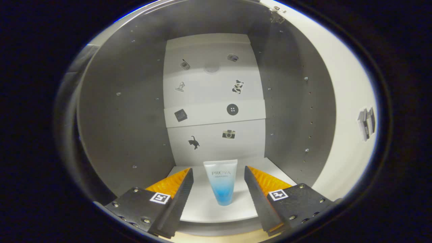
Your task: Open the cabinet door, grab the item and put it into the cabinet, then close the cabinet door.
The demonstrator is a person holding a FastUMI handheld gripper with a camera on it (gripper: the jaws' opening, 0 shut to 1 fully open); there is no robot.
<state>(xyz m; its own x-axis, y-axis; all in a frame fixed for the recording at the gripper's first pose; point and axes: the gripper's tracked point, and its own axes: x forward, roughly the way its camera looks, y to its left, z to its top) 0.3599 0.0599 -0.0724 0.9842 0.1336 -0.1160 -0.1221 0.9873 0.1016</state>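
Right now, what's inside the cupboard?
A white and blue plastic tube stands on the white cabinet floor, between the open tool's fingers, untouched. Small picture stickers dot the back wall. The floor behind the tube is hidden.

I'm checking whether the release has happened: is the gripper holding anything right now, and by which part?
Nothing is held. The tube stands on the cabinet floor between the open fingers, clear of both.

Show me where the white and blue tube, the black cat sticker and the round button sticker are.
White-to-blue plastic tube [221, 182]: gripper view, mid-body, standing between the open tool's fingers.
Black cat sticker [193, 142]: gripper view, its body, on the cabinet's back wall.
Round black button sticker [232, 109]: gripper view, its centre.
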